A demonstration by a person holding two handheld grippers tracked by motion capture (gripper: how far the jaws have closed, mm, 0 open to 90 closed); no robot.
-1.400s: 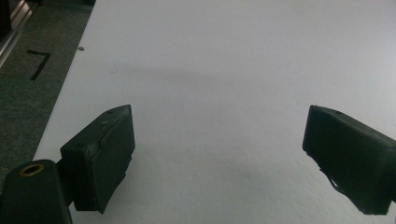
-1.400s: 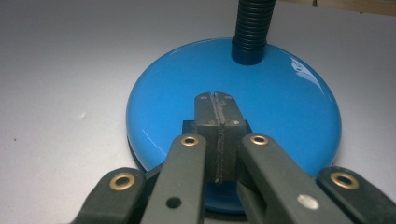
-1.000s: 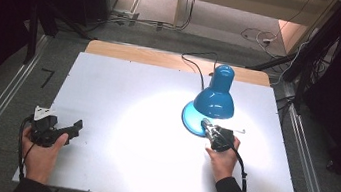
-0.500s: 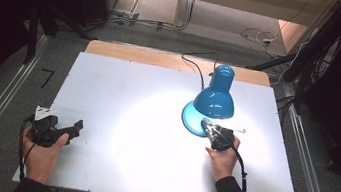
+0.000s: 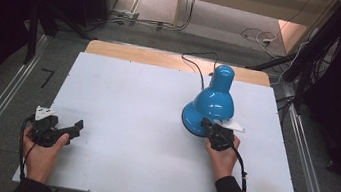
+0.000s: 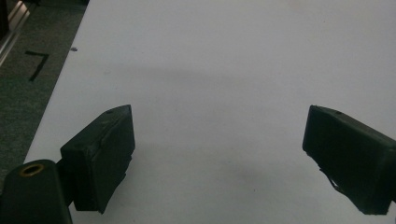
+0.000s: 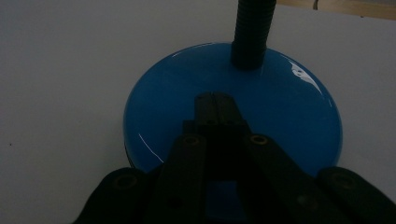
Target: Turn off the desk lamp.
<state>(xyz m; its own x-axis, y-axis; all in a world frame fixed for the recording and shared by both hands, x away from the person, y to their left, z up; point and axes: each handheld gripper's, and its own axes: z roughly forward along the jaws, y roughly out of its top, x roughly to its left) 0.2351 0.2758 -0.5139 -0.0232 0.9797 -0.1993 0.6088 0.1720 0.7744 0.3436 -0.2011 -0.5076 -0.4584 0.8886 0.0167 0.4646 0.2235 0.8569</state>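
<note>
Blue lamp (image 5: 210, 106) stood at the table's (image 5: 128, 95) far right, unlit, its base (image 7: 233, 130) under your right tool (image 7: 215, 100), whose jaws were pressed together on top of it, gripping nothing. Your left tool (image 6: 219, 154) waited wide open and empty, near left. Switching looked done or nearly so. Dim room, grey floor (image 5: 1, 97).
</note>
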